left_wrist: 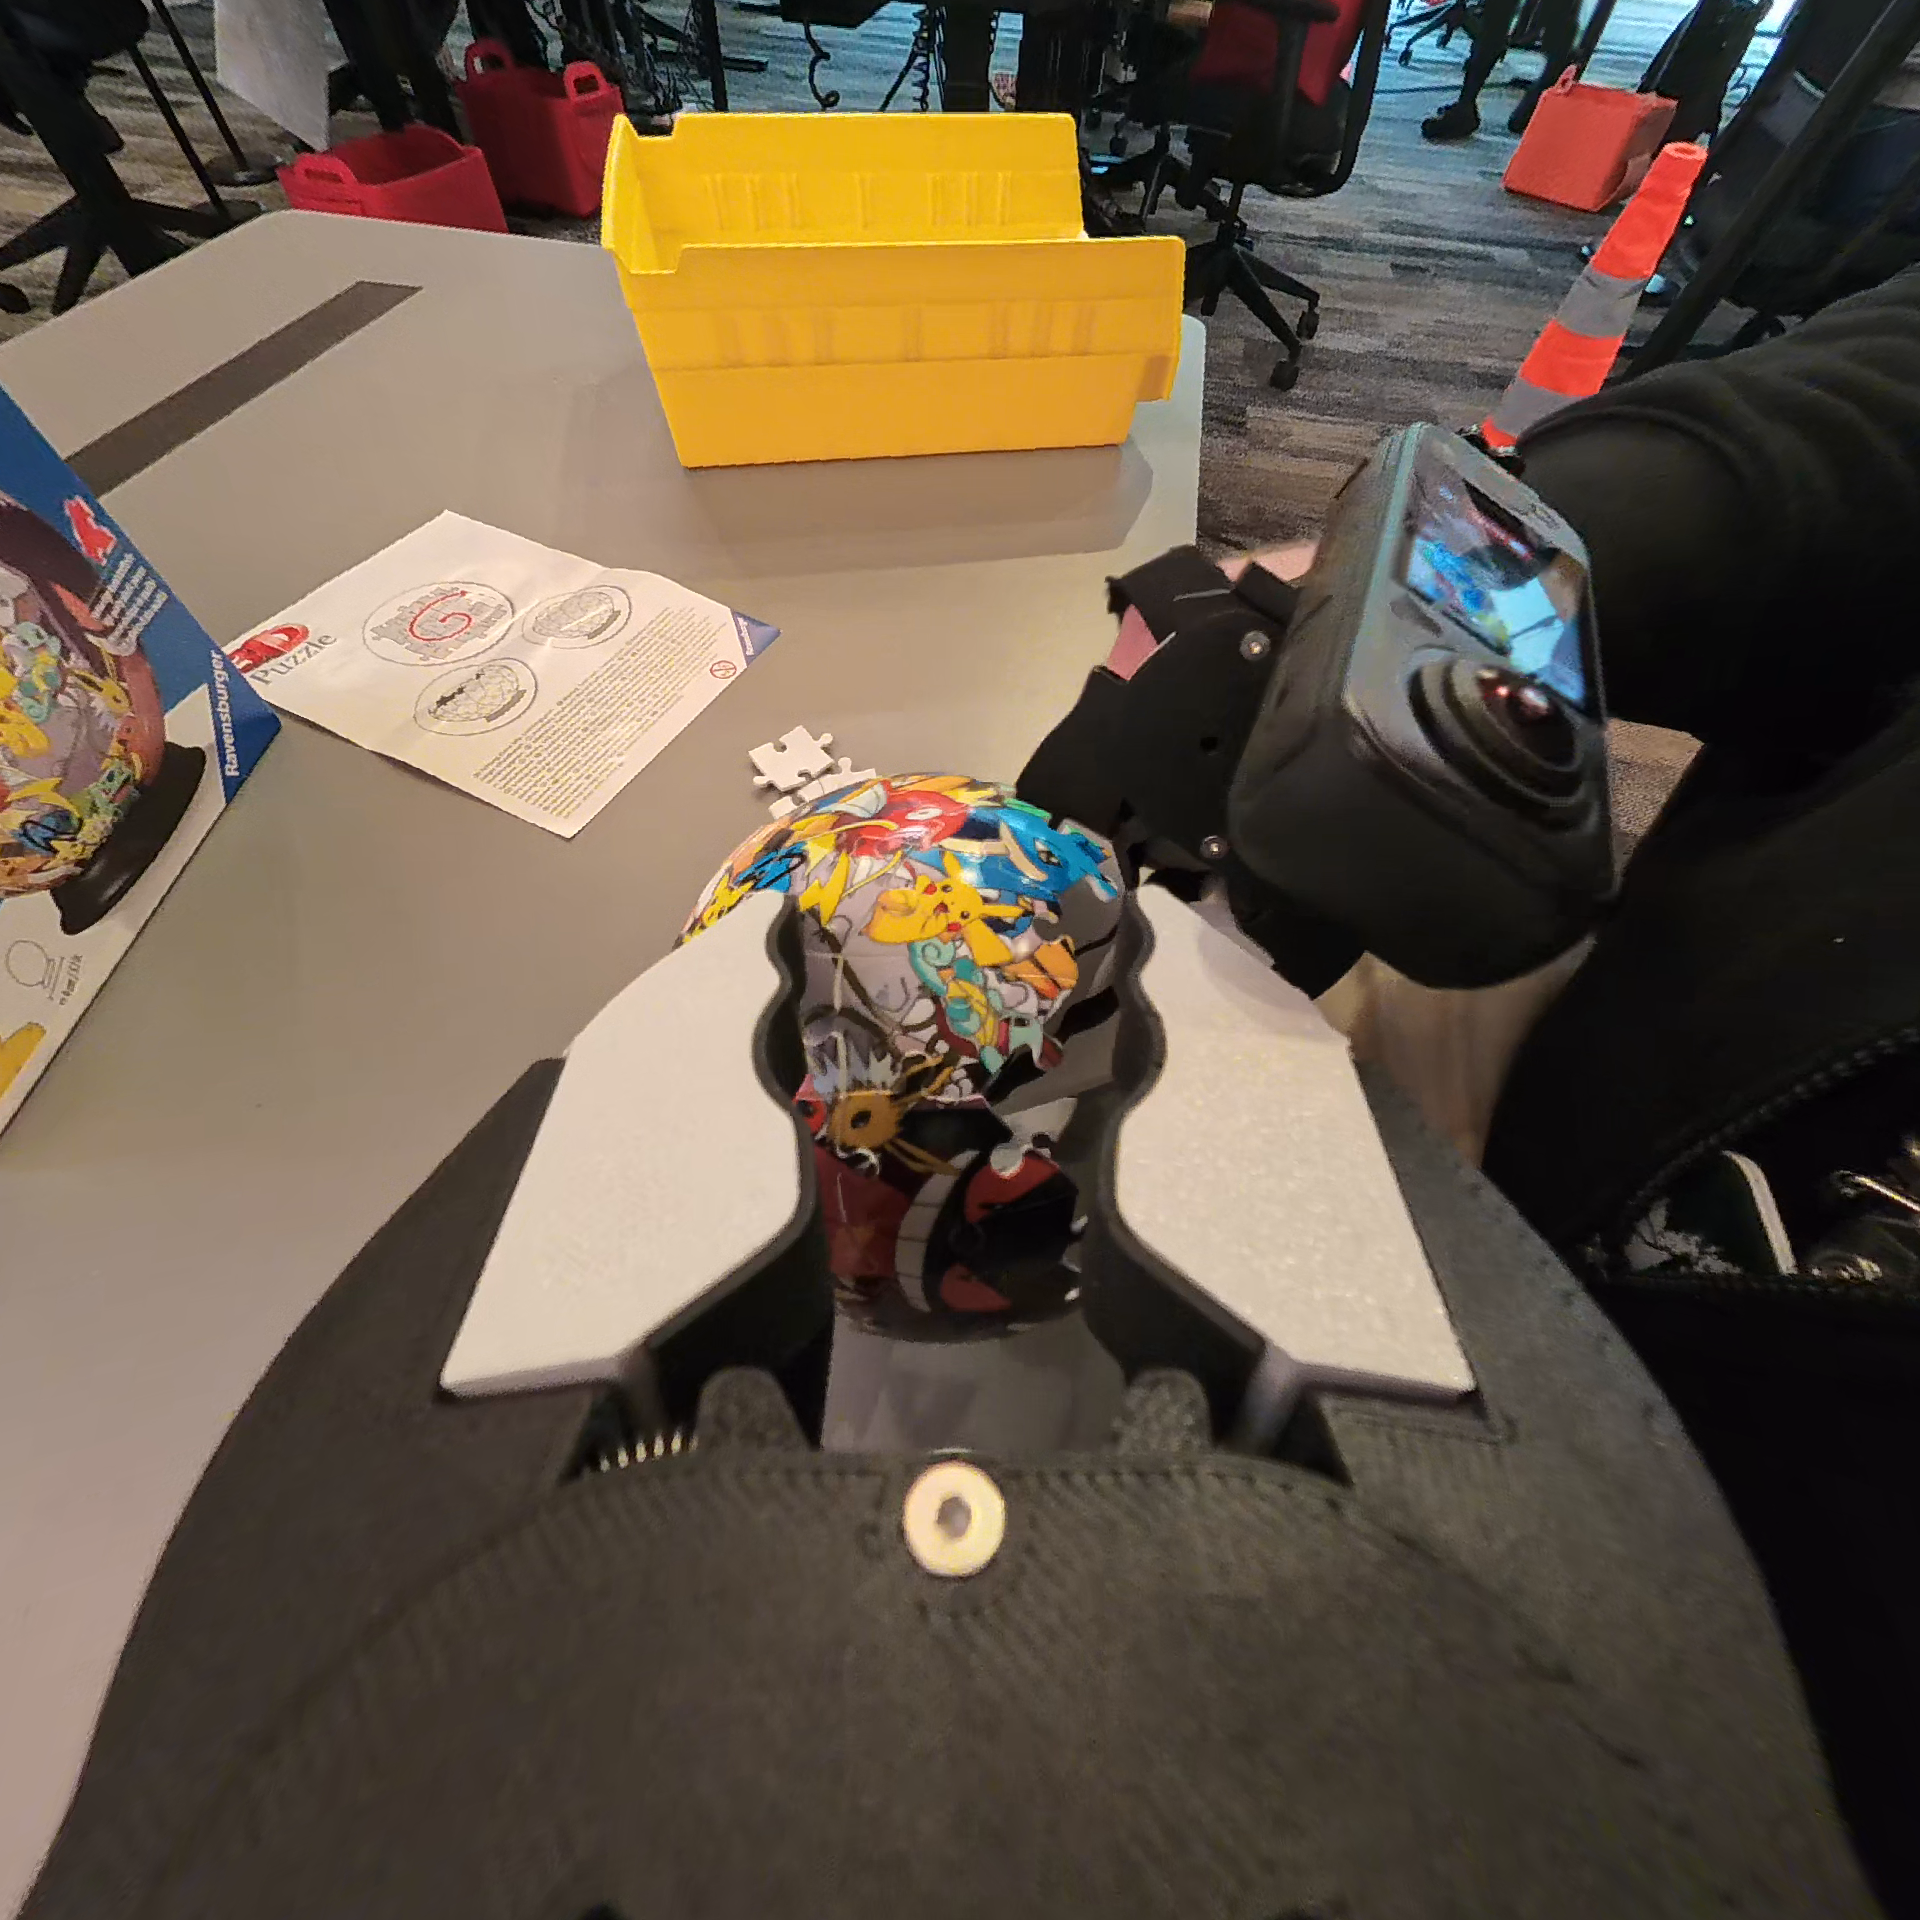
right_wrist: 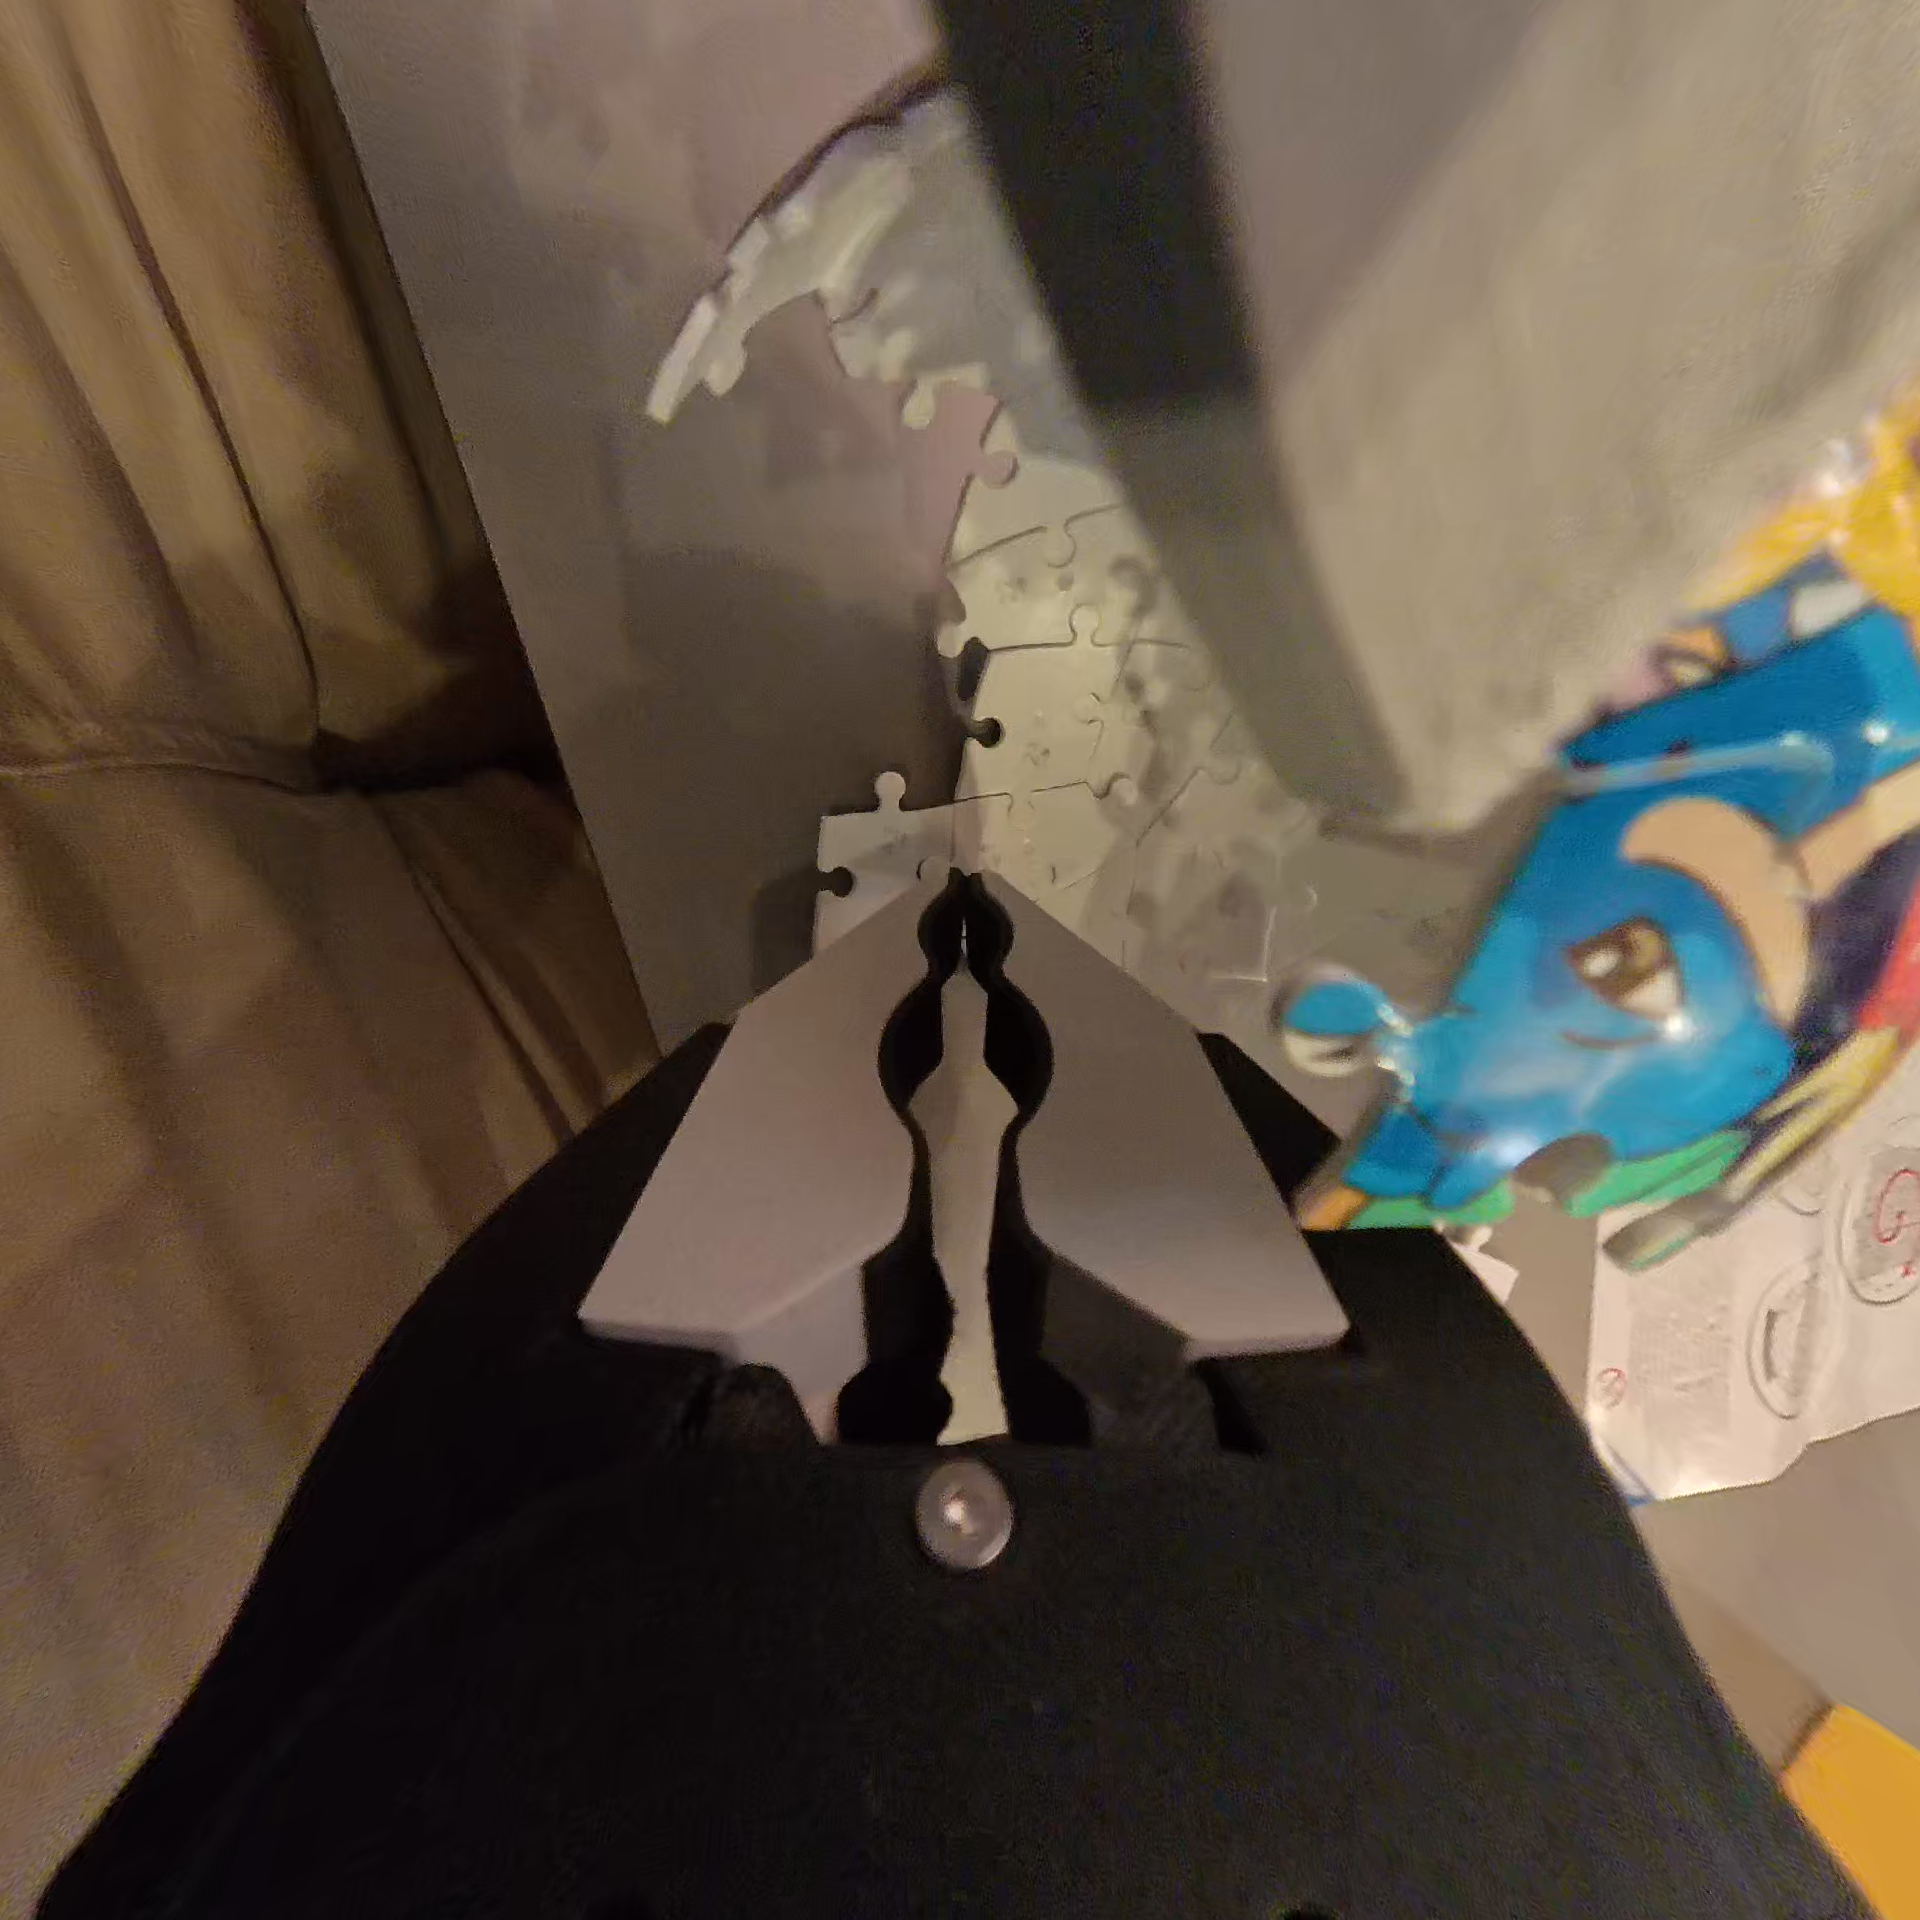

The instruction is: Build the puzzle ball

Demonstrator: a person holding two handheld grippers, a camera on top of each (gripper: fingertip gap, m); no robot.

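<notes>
The partly built puzzle ball is colourful outside and grey inside. My left gripper is shut on it, a finger on each side, and holds it above the grey table. My right gripper reaches in from the right to the ball's far top edge. In the right wrist view my right gripper is shut on a grey puzzle piece, which sits against the jagged open rim of the ball's shell. The same piece pokes out behind the ball. The ball's printed outside is at the right.
A yellow bin stands at the table's far edge. An instruction sheet lies behind the ball, and the puzzle box lies at the left. An orange cone and red bags stand on the floor beyond. The grippers' ends are close to 12 centimetres from one another.
</notes>
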